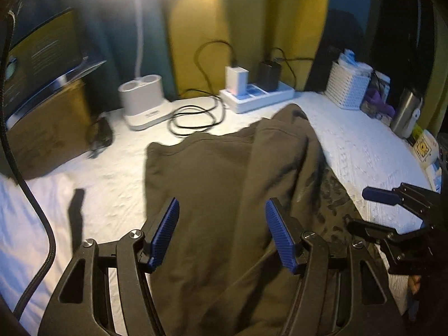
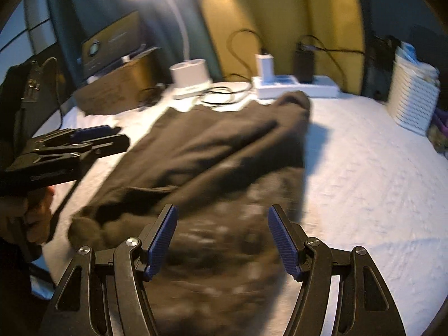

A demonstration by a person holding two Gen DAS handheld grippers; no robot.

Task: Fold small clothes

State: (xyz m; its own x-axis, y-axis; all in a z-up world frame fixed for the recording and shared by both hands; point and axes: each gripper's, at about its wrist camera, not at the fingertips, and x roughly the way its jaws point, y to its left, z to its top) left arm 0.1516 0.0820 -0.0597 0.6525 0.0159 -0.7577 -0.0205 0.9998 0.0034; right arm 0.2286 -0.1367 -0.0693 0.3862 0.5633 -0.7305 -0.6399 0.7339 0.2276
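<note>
A dark olive-brown garment lies on the white bedcover, with one side folded over its middle and a printed patch showing at the right. My left gripper is open and empty, hovering over the garment's near part. My right gripper is open and empty above the garment near its printed area. The right gripper also shows at the right edge of the left wrist view. The left gripper shows at the left of the right wrist view.
At the back stand a white lamp base, a coiled black cable, a white power strip with chargers, a cardboard box, a white basket and a steel bottle.
</note>
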